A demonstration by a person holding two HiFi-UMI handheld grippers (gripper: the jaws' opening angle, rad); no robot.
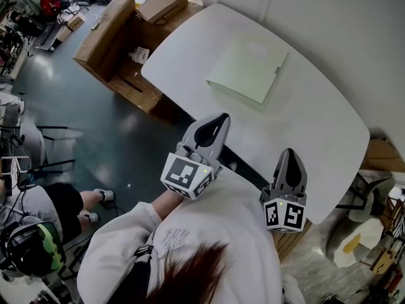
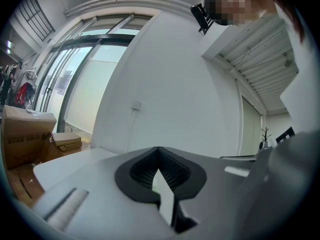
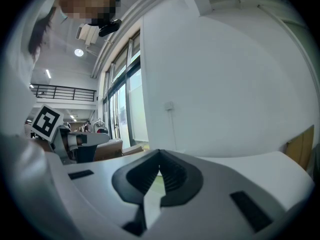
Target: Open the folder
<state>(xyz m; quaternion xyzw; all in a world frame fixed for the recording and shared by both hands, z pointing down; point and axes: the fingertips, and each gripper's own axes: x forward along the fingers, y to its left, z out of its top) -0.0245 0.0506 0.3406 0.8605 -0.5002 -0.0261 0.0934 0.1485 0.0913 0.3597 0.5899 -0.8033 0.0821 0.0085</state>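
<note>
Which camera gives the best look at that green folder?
The head view: the whole folder lies closed on the white table. The right gripper view shows only a pale green sliver; the left gripper view, none.

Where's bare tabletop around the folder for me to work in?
The table is bare right of the folder out to the rounded end, and between the folder and the left gripper and right gripper at the near edge. Left of the folder is a smaller patch; cardboard boxes crowd the floor beyond it.
</note>
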